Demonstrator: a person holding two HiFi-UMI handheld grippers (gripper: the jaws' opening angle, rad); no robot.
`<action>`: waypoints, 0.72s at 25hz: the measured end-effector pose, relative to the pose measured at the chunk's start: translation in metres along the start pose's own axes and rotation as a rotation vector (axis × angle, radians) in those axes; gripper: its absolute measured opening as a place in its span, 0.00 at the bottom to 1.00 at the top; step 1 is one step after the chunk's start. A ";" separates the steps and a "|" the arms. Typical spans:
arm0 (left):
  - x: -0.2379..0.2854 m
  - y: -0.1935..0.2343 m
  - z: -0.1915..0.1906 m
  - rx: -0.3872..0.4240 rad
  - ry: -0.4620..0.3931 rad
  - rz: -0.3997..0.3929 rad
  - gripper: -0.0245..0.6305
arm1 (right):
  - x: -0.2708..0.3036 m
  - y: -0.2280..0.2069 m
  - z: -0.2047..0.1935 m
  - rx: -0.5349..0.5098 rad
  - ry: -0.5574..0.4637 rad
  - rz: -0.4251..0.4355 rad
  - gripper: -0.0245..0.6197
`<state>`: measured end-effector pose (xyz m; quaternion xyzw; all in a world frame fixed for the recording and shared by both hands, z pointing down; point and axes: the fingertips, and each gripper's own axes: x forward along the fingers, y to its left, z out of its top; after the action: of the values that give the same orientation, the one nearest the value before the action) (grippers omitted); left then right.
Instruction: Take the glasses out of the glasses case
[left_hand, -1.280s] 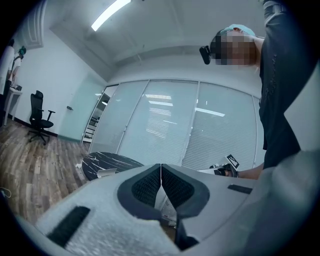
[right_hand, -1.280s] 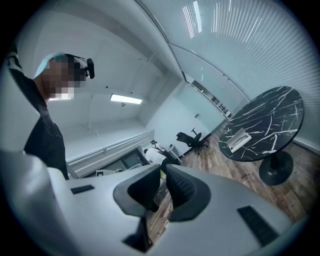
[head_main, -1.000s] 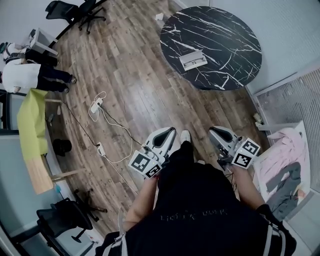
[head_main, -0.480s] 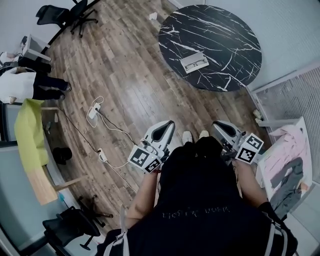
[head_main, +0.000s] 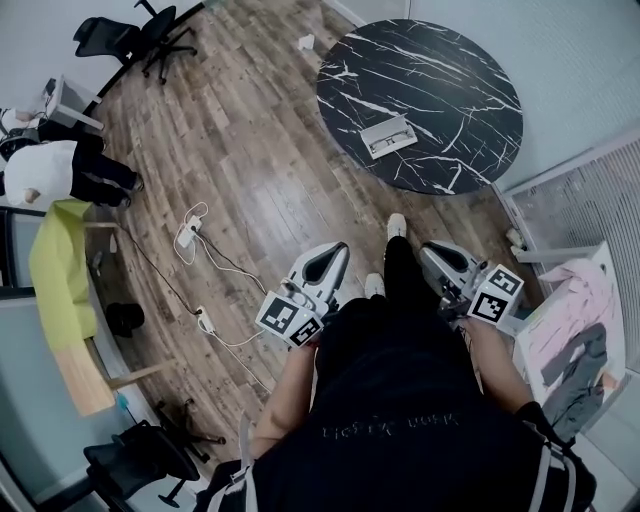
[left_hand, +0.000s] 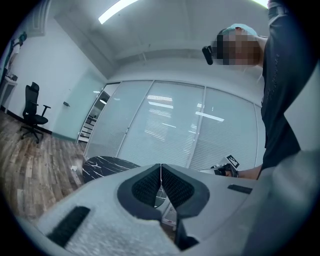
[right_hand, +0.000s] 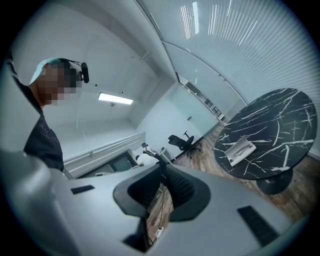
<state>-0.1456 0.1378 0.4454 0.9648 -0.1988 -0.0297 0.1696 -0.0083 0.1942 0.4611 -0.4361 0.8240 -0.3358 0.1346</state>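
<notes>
Standing on the wood floor (head_main: 250, 130), a person holds a gripper in each hand at waist height, both well apart from the round black marble counter (head_main: 450, 60) ahead. The left gripper (head_main: 338, 250) points forward over the floor; in its own view the two dark ribbed fingers (left_hand: 147, 187) meet along a thin seam, pressed together with nothing between them. The right gripper (head_main: 426, 250) is held just beside the person's right leg, and its fingers (right_hand: 182, 190) likewise touch at the tips and grip nothing. The case (head_main: 405, 124) lies open on the counter, towards the edge nearer the person, and the glasses (head_main: 384, 141) rest inside it; neither gripper is near it. From the right gripper view the case (right_hand: 240, 150) shows as a pale tray on the dark veined top. Elsewhere, a white cable with a power strip (head_main: 190, 225) trails over the floor to the left, a black office chair (head_main: 140, 30) stands by the far wall, another person in a white top (head_main: 50, 170) is at the left edge, and clothes (head_main: 580, 320) lie at the right.
</notes>
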 end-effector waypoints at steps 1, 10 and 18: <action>0.001 0.001 0.001 0.001 0.003 0.004 0.07 | 0.002 -0.002 0.001 0.003 0.002 0.002 0.12; 0.032 0.026 0.008 0.015 0.017 0.046 0.07 | 0.027 -0.038 0.020 0.030 0.026 0.025 0.12; 0.083 0.059 0.019 0.015 0.052 0.060 0.07 | 0.055 -0.086 0.055 0.065 0.036 0.042 0.12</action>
<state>-0.0942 0.0479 0.4479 0.9601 -0.2232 0.0020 0.1684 0.0422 0.0920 0.4815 -0.4078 0.8239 -0.3673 0.1410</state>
